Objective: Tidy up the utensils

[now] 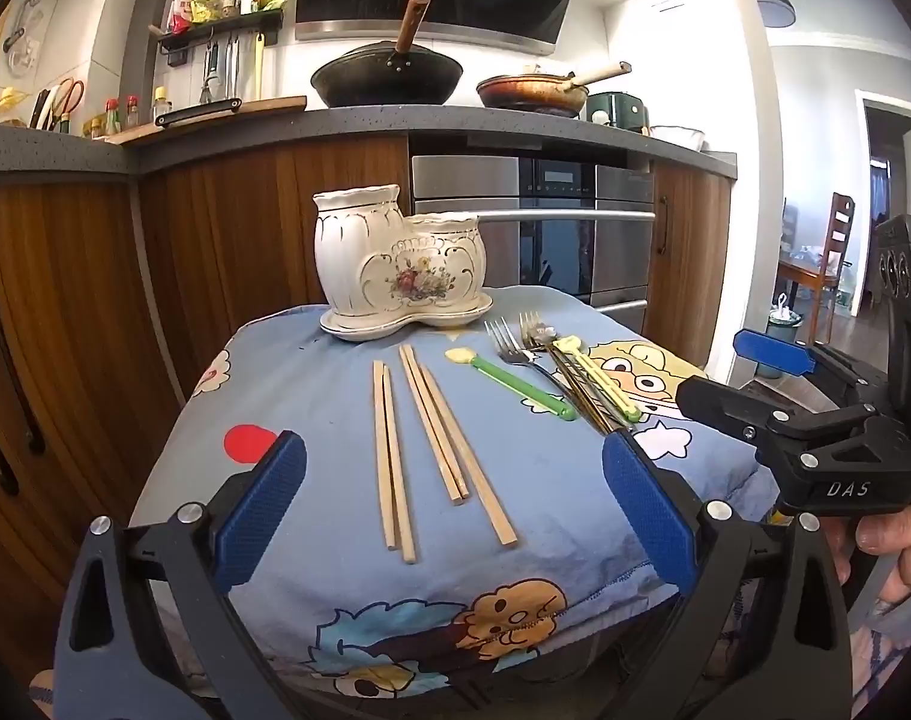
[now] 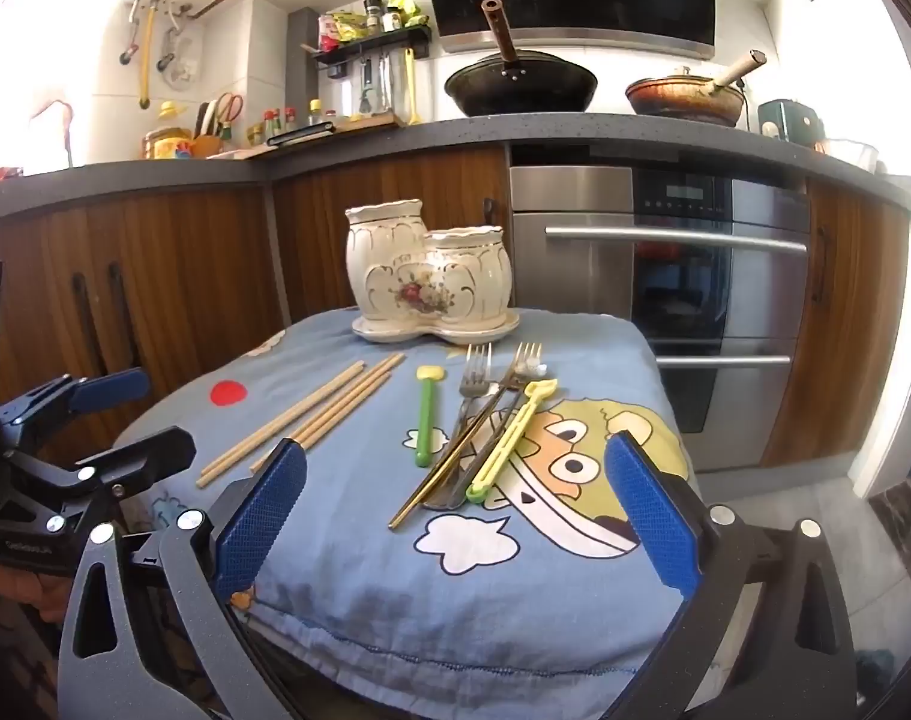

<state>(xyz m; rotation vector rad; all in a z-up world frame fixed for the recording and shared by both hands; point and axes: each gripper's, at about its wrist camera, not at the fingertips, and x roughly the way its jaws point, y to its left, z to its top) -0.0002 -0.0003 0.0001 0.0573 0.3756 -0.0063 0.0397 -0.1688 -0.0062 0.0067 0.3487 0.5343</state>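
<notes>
The left gripper hung with its blue pads spread wide and nothing between them, above the near edge of the cloth. The right gripper was the same, jaws wide apart and empty, low over the cloth's near right part. In the left view the right gripper showed at the right edge, held by a hand. A white holder with two cups, the left one taller, stood on its tray at the far middle of the cloth. Before it lay the utensils. Four chopsticks lay on the left, in two loose pairs, pointing roughly toward the holder. Just right of them lay a green spoon with a yellow tip, alone. Further right sat a heap: a silver fork, a gold fork crossing over it, and a yellow utensil on the right side, all touching or overlapping. Behind the cloth stood wooden cabinets and an oven; on the counter above sat a black wok and a brown pan.
</notes>
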